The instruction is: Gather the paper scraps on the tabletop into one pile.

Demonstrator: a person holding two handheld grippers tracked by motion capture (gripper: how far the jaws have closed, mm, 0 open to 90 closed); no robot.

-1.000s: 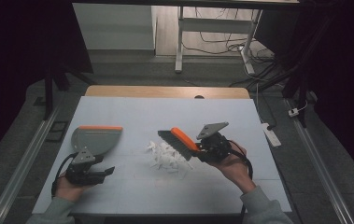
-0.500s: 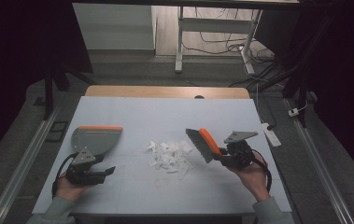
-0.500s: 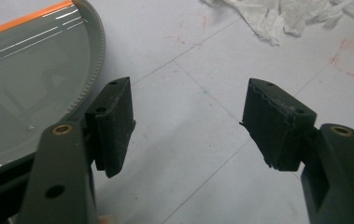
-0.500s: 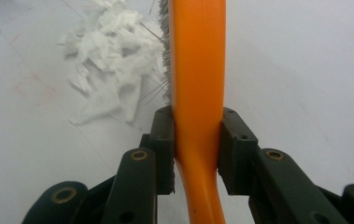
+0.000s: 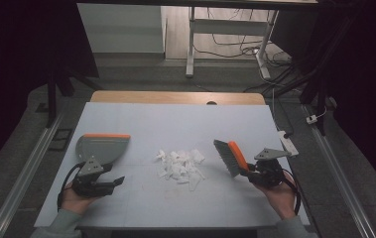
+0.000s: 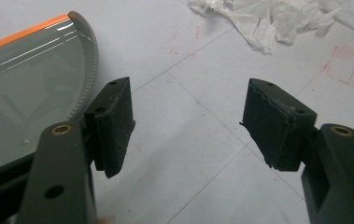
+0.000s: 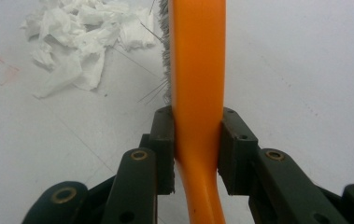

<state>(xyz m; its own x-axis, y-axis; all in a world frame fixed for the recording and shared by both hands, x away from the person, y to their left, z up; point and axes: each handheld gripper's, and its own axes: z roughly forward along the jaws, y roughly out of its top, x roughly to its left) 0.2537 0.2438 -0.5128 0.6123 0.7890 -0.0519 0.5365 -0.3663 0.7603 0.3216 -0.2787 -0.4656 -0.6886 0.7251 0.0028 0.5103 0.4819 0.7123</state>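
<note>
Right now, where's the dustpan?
High view: the dustpan lies on the table's left side, just beyond the left gripper, left of the paper scraps.

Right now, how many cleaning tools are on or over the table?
2: a dustpan lying at the table's left, and a brush held right of the paper scraps.

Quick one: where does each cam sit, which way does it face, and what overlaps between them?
High view: above the near edge, facing forward and down on the table; both hands, left gripper, right gripper.
Left gripper view: on the left gripper, along its open jaws; dustpan on the left.
Right gripper view: on the right gripper, jaws shut on the brush.
Shared: paper scraps.
</note>
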